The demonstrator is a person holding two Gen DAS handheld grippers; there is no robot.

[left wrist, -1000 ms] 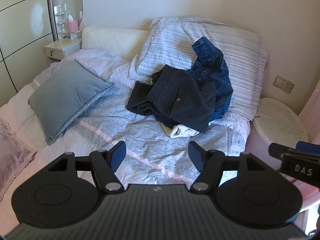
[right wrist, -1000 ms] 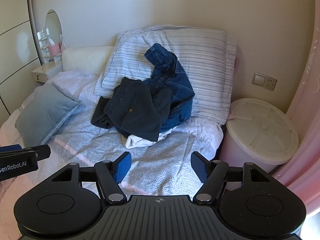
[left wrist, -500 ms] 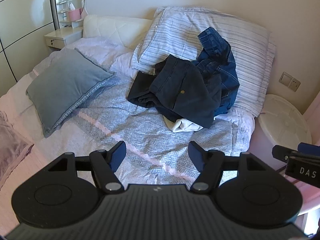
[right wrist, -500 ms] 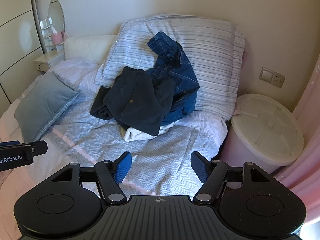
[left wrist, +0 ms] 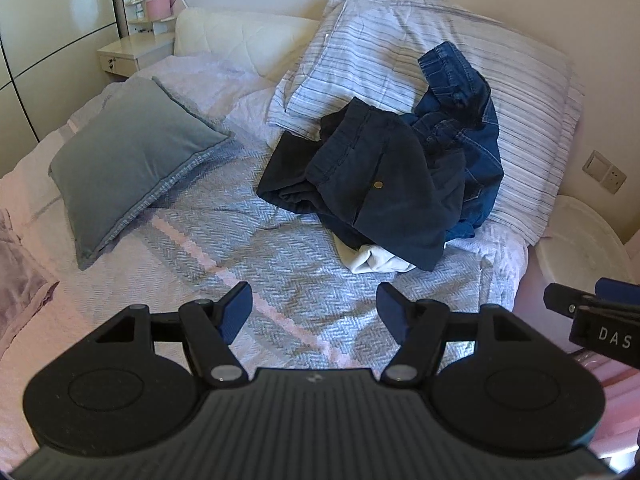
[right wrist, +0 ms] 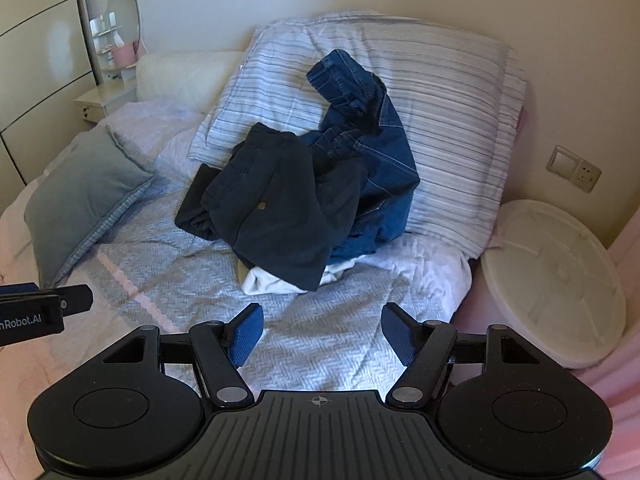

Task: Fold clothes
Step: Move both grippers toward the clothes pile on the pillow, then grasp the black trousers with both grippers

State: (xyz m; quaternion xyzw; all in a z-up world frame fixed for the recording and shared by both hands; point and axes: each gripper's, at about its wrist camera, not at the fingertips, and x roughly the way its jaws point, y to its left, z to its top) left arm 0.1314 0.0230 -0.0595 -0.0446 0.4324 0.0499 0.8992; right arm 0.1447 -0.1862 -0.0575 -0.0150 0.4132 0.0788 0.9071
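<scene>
A pile of clothes lies on the bed against a striped pillow. On top are dark navy trousers (left wrist: 376, 188) (right wrist: 276, 216), behind them blue jeans (left wrist: 468, 128) (right wrist: 372, 140), and under them a white garment (left wrist: 372, 260) (right wrist: 272, 282). My left gripper (left wrist: 314, 312) is open and empty, hovering over the bedspread short of the pile. My right gripper (right wrist: 320, 330) is open and empty too, just in front of the white garment. Each gripper's tip shows at the edge of the other's view.
A grey cushion (left wrist: 124, 160) lies left of the pile. The striped pillow (right wrist: 440, 120) leans on the wall. A white round lidded bin (right wrist: 556, 280) stands right of the bed. A nightstand (left wrist: 136, 52) and wardrobe are far left.
Both grippers have moved forward toward the pile of clothes, which now looks larger and closer. Their jaws have stayed open.
</scene>
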